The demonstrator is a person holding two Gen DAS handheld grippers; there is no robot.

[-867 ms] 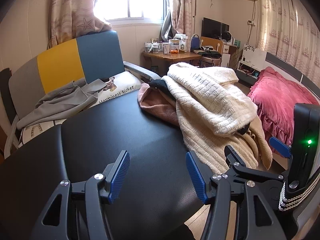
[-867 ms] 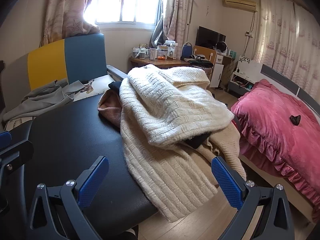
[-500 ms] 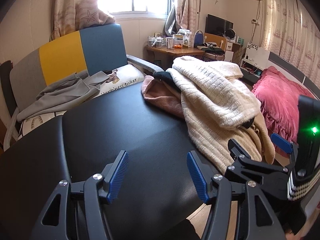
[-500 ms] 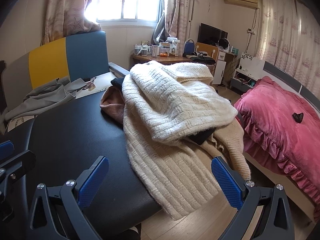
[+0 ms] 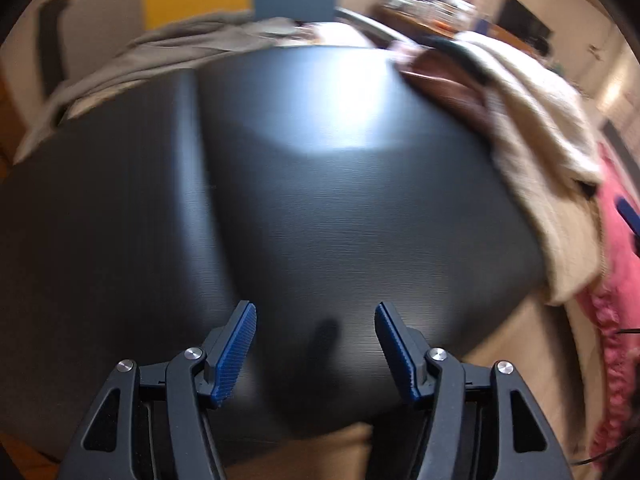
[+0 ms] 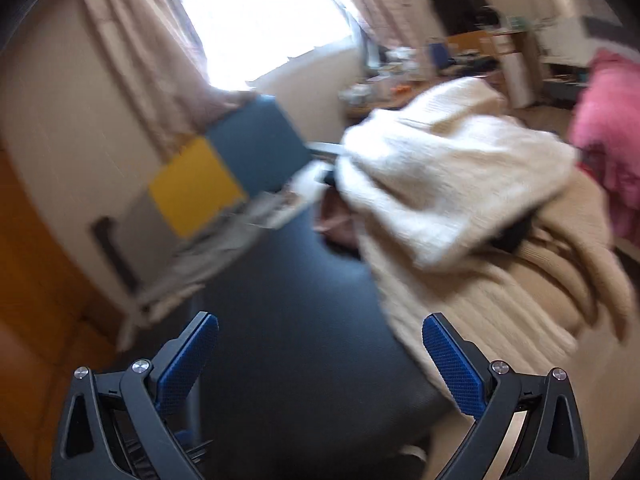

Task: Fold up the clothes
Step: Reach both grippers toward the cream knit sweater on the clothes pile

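Knitwear [image 6: 452, 184] hangs off your surface [image 5: 340, 208]; a careless tug could drag it floorward. Both tongs, left [image 5: 315, 350] and right [image 6: 320, 360], gape empty.

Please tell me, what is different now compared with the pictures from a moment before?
Both views are blurred by motion. The left tongs tipped down toward the black padded table; the right tongs rolled sideways. Nothing was grasped or released: both remain open and empty. The cream knitted sweater pile stayed in place.

Daylight floods through the blown-out bright curtained window [image 6: 256, 24]; glare pools on the black padded leather table [image 5: 344, 136]; both fisheye views smear with motion blur, corners vignetted.
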